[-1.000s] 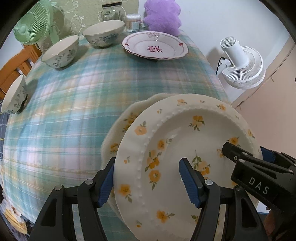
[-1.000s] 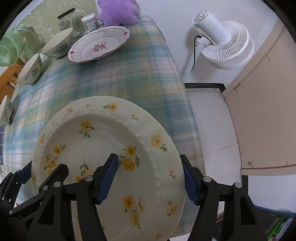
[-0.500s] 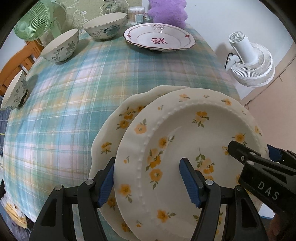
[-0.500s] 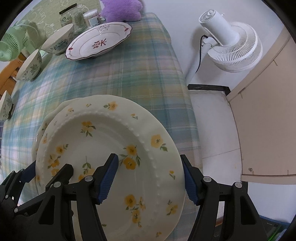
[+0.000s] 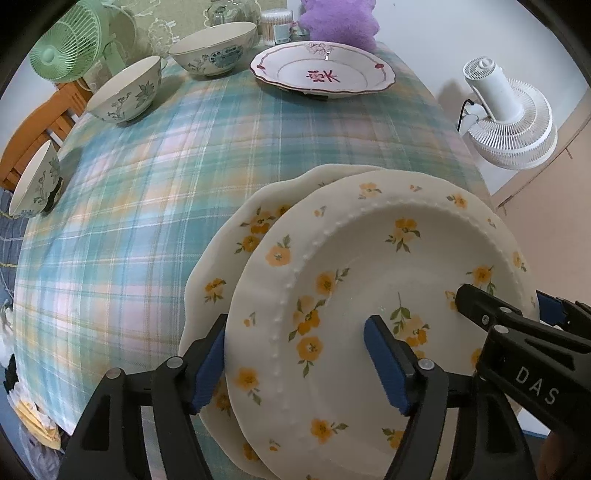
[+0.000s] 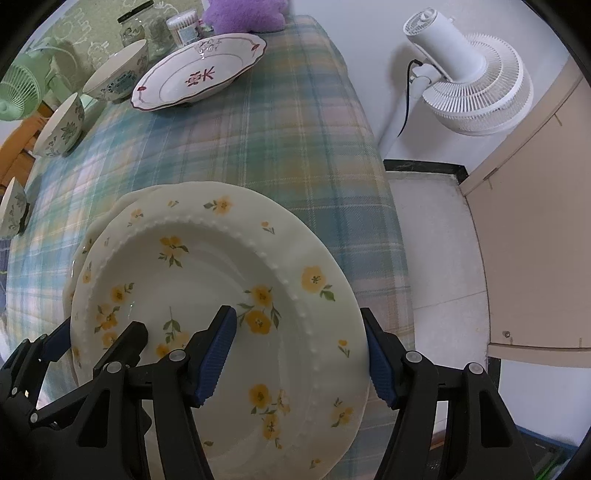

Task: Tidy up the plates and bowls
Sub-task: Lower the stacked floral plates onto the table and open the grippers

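A cream plate with yellow flowers [image 5: 388, 258] [image 6: 221, 266] lies slightly tilted over a matching plate [image 5: 229, 251] [image 6: 147, 194] on the plaid tablecloth [image 5: 147, 184], near the table's right edge. My left gripper [image 5: 295, 325] [image 6: 96, 334] straddles the top plate's left rim. Its jaws are opening: the outer pad is beside the rim and the inner pad stands over the well, clear of the wall. My right gripper [image 6: 297, 314] [image 5: 508, 301] straddles the opposite rim, shut on it, with one pad inside the well and one outside the edge.
At the far end sit a red-trimmed plate [image 5: 321, 70] and three floral bowls [image 5: 214, 48] [image 5: 125, 92] [image 5: 35, 181]. Jars, a purple plush [image 5: 338, 22] and a green fan [image 5: 66, 48] stand behind them. A white fan [image 5: 509, 122] stands on the floor to the right.
More of the lower plate now shows to the left of the top plate. The left gripper's inner pad has drawn slightly away. The right gripper's jaws are unchanged.
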{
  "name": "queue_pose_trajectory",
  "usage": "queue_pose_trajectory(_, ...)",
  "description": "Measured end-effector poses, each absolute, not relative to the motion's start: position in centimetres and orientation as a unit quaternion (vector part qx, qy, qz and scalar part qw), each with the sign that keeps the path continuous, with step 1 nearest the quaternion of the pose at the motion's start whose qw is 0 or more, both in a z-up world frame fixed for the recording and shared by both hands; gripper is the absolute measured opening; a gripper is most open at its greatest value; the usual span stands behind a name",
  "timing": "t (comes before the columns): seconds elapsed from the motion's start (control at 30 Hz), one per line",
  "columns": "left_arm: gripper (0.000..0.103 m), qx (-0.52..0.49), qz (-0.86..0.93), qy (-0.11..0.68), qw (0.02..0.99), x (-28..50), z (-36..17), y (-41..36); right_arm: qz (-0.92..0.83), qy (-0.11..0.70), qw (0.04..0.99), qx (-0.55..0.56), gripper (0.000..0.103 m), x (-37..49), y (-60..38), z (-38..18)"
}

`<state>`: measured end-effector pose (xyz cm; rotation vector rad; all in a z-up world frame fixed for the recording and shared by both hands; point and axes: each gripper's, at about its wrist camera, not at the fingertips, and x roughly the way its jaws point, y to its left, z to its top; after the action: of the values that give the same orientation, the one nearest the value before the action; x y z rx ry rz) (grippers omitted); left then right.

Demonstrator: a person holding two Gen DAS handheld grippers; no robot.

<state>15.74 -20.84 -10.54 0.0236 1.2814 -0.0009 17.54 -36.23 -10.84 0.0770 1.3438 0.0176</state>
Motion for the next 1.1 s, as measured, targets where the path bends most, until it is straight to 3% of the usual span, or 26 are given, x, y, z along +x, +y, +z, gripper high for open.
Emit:
queue_pose_trajectory(0.47,0.084,0.074,0.016,0.589,0.805,15.3,-9.9,-22.2,0.037,0.626,0.779,0.015,0.070,16.8,-36.2,-10.1)
queue_pose_trajectory(0.8,0.085,0.043,-0.017,0.594,0.803,14.9,-8.7,-22.3,0.023,0.604,0.796,-0.002,0.069,15.7,-37.6,-8.1)
queue_pose_trajectory(0.87,0.085,0.039,-0.022,0.597,0.801,14.8,-8.8,-22.5,0.028,0.601,0.799,0.004,0.063,15.4,-37.8,-7.9)
queue_pose_trajectory(0.93,0.086,0.043,-0.021,0.598,0.800,14.7,-9.0,-22.7,0.034,0.602,0.798,0.006,0.050,15.2,-37.7,-8.1)
queue_pose_trajectory(1.1,0.089,0.053,-0.022,0.598,0.800,14.3,-9.1,-22.9,0.042,0.613,0.789,0.008,0.043,15.1,-36.9,-9.2)
